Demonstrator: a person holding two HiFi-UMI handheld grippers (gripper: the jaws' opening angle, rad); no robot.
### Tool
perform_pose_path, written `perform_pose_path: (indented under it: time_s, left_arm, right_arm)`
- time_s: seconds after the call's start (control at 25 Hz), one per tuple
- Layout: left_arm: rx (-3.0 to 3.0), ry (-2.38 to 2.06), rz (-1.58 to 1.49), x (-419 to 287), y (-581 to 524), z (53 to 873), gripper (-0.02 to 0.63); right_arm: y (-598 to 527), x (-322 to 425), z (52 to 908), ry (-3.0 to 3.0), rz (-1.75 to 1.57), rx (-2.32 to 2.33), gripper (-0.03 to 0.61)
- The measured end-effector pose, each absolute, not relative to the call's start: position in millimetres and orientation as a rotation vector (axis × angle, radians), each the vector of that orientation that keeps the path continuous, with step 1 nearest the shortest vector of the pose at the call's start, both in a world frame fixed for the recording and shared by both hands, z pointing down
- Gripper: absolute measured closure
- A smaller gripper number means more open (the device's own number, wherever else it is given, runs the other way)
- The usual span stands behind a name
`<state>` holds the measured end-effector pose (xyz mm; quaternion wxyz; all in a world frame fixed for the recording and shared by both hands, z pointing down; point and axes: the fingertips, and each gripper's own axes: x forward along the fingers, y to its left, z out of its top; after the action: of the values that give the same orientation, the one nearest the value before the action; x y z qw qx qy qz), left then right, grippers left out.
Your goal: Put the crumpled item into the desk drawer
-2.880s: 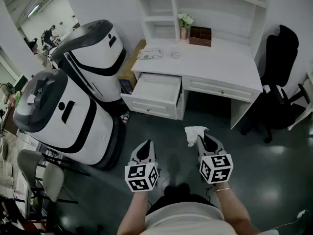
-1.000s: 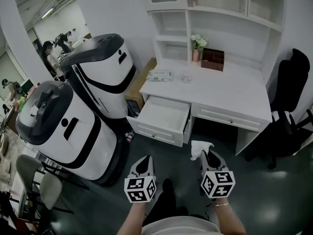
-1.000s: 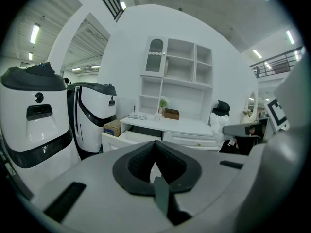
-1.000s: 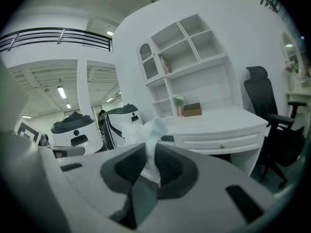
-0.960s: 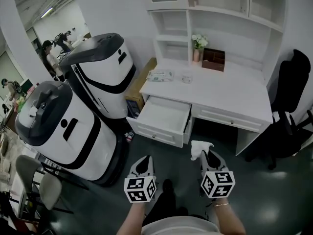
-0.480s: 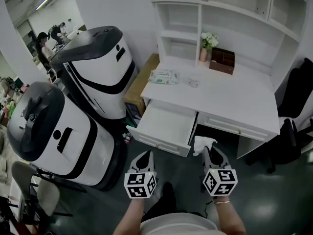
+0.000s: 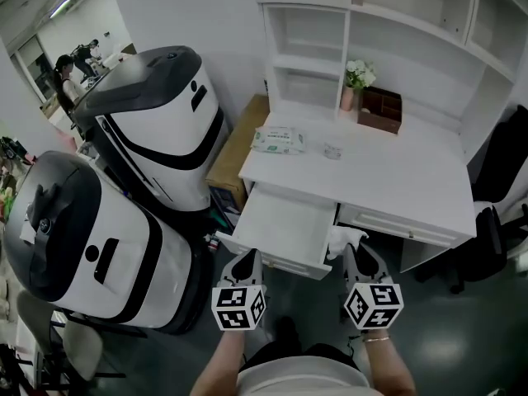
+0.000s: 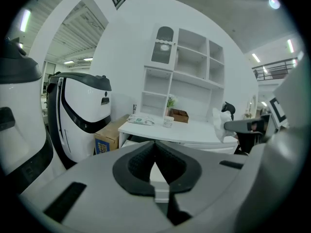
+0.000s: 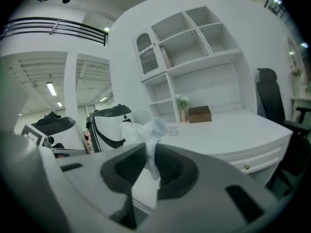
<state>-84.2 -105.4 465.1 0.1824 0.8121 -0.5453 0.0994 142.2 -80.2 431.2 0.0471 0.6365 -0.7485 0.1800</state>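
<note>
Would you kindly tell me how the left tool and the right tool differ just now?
The right tool pinches a crumpled white tissue; the left tool is shut on nothing. The right tool sits at the right corner of the open drawer, the left tool before its front. Both point toward the desk.

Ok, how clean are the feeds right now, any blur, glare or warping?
Head view: sharp, evenly lit, wide lens bows the white desk. Right gripper view: strong fisheye, dark corners, crumpled white tissue in the jaws slightly soft. Left gripper view: same warping, bright ceiling lights.
</note>
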Motion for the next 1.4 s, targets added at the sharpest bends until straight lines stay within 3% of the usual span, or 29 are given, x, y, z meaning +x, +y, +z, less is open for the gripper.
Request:
perform_pose_path:
  time_s: [1.4]
  left_arm:
    - [2.175, -1.628, 0.300, -92.4, -183.4, 480.3, 0.621]
  right_arm:
    - [-197.2, 111.3, 453.0, -2.398, 0.599, 1.674, 0.518]
